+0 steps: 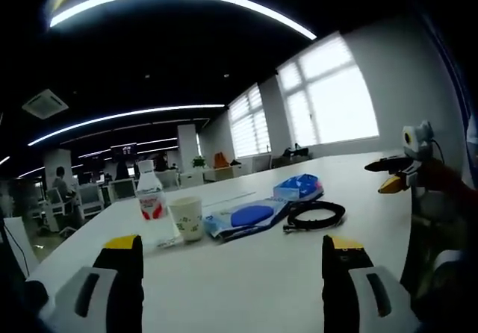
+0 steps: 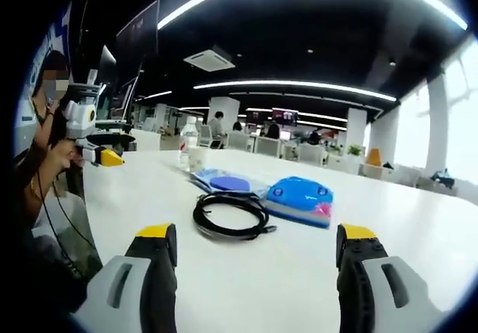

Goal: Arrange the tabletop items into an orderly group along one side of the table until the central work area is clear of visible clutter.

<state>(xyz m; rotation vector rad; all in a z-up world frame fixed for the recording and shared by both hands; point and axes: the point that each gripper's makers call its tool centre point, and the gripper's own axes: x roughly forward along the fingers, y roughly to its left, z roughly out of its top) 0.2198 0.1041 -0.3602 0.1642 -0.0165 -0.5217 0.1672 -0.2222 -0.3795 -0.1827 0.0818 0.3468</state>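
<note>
While both jaw pairs stand spread and empty over the white counter, the clutter lies ahead: from the left hand-held gripper, a bottle and paper cup at 11 o'clock, a blue packet and black cable coil toward 1. From the right hand-held gripper, that coil sits at 12, a blue case at 1.

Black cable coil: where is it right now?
The black cable coil lies flat on the white table, ahead of the open right tool, beside the blue pouch. In the left gripper view it sits right of the blue packet.
</note>
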